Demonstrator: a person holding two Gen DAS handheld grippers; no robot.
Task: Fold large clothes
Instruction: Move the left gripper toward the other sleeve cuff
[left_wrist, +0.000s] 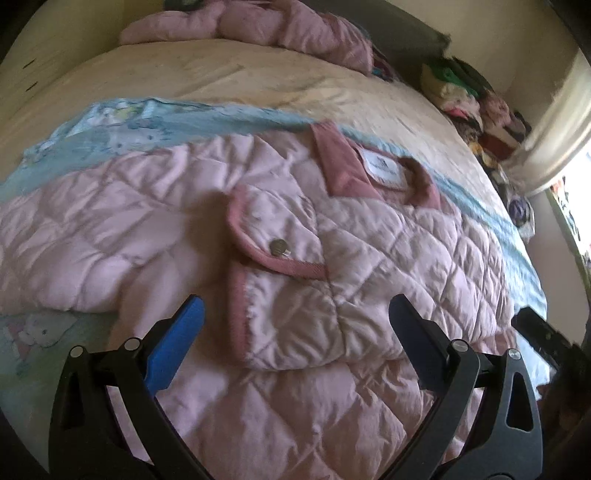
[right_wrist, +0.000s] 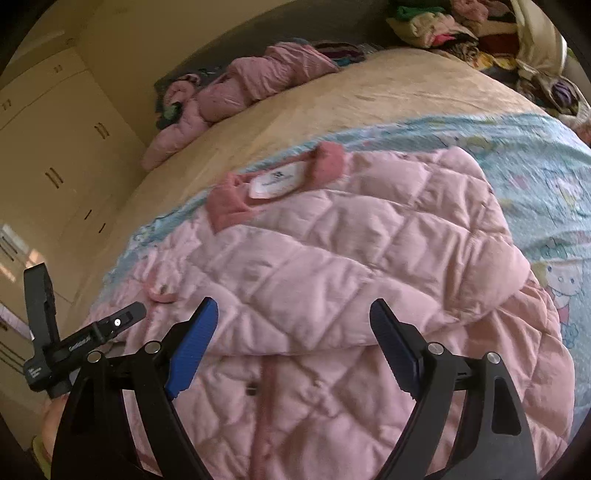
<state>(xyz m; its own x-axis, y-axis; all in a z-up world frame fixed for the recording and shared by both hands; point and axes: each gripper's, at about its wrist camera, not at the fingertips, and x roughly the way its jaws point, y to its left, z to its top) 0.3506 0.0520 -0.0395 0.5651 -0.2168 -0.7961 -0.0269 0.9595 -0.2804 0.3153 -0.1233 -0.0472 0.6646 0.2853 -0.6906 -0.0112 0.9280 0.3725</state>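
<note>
Claws both tilted down over the bed: our left claw (left_wrist: 295, 328) and right claw (right_wrist: 293, 332) gape wide, gripping nothing, the pink quilted jacket (left_wrist: 369, 258) spread flat toward twelve o'clock.

Left gripper (left_wrist: 295, 317): jaws spread wide, nothing between blue pads, angled downward. Right gripper (right_wrist: 293, 321): likewise wide apart, empty, pitched downward.

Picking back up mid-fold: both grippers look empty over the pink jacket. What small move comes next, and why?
Probably lower both open grippers, left gripper and right gripper, onto the jacket's near edge and grip it: sleeves look folded in and nothing is between the fingers.
</note>
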